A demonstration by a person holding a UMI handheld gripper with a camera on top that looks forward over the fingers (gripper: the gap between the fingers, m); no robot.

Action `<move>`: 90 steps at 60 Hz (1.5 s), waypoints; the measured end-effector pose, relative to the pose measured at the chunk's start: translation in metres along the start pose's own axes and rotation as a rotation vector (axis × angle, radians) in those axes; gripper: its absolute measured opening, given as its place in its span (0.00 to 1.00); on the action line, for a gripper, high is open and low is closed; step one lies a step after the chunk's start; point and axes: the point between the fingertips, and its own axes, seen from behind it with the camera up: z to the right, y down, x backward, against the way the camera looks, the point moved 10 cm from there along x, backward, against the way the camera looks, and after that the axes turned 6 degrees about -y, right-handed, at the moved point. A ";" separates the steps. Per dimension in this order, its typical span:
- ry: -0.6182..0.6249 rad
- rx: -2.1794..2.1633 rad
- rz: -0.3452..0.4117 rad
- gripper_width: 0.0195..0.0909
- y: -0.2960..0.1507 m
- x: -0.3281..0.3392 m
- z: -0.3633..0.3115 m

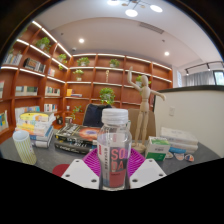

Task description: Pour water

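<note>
Your gripper (113,178) has the clear bottle (115,150) standing upright between its two fingers, the pink pads (94,163) close in on either side of its lower body. From this view you cannot tell whether both pads actually press on it or whether a sliver of gap remains. The bottle carries a white cap (115,116) and a reddish label (115,165) low on its front, and it blocks the middle of the cluttered desk (60,160), ahead of the green plant (106,96) and the wooden mannequin (146,100) behind.

Treat it as thin, stiff plastic — smooth, likely slick, and prone to buckle if squeezed hard. The water level is not readable here, so assume some weight that will shift as you tilt. Grip around the labelled band, low on the body — it should give more friction than bare plastic. The cap looks on; it would need to come off before anything pours.
</note>
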 end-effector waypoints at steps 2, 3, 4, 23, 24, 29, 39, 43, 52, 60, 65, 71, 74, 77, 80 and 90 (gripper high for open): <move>-0.003 0.055 -0.004 0.19 -0.003 0.002 -0.002; -0.011 0.084 -0.004 0.19 -0.004 0.002 -0.002; -0.012 0.118 -0.003 0.19 -0.006 0.002 -0.005; -0.010 1.021 0.051 0.18 -0.043 -0.003 -0.087; -0.009 1.063 0.051 0.18 -0.045 -0.004 -0.091; -0.002 1.247 0.048 0.18 -0.053 -0.009 -0.108; 0.026 1.574 0.084 0.19 -0.062 -0.017 -0.136; 0.034 1.695 0.088 0.18 -0.065 -0.020 -0.143; 0.079 1.951 0.131 0.19 -0.073 -0.019 -0.162; 0.115 2.130 0.160 0.19 -0.073 -0.020 -0.177; 0.123 2.181 0.165 0.19 -0.071 -0.021 -0.183; 0.118 2.175 0.160 0.19 -0.067 -0.021 -0.186; 0.115 2.157 0.162 0.19 -0.068 -0.020 -0.187; 0.113 2.141 0.172 0.19 -0.070 -0.018 -0.187; 0.108 2.103 0.181 0.19 -0.073 -0.014 -0.187; 0.021 1.683 0.176 0.19 -0.092 0.002 -0.171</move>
